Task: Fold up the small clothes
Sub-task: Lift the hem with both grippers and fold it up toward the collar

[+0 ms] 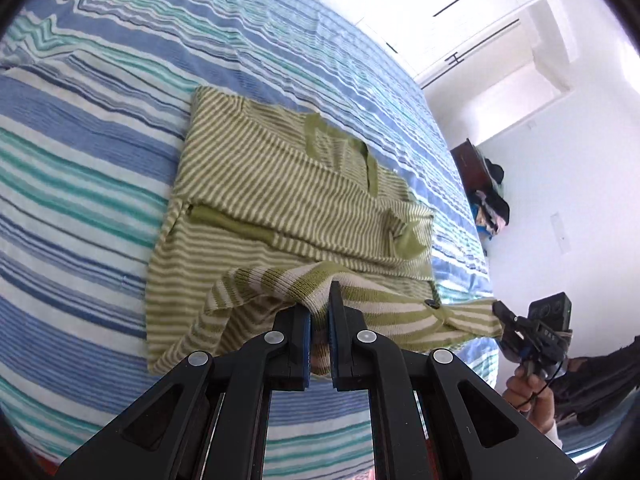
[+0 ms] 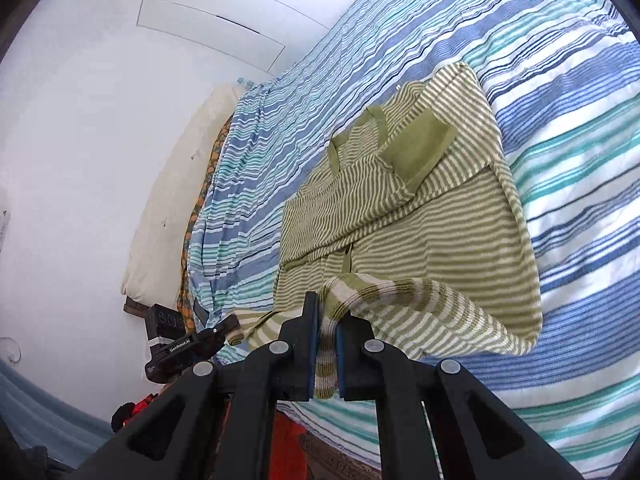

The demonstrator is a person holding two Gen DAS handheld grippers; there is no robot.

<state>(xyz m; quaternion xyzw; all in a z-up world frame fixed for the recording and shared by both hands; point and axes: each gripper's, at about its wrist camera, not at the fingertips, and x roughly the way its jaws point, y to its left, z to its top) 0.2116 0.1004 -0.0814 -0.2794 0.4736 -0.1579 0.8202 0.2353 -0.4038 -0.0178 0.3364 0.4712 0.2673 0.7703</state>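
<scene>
A bed covered by a blue, teal and white striped bedspread (image 1: 100, 152) stretches away ahead of both claws. A green-and-cream striped sweater (image 1: 280, 184) lies flat on it just beyond the claw tips, sleeves folded across its body. Far left of the right claw, a cream pillow (image 2: 180, 184) lies at the bed's edge against the wall.

Sweater (image 1: 288, 200) lies on bedspread (image 1: 80, 160), pillow (image 2: 176, 200) behind.

Green-striped cardigan (image 1: 280, 184) on bed, hem lifted.
</scene>
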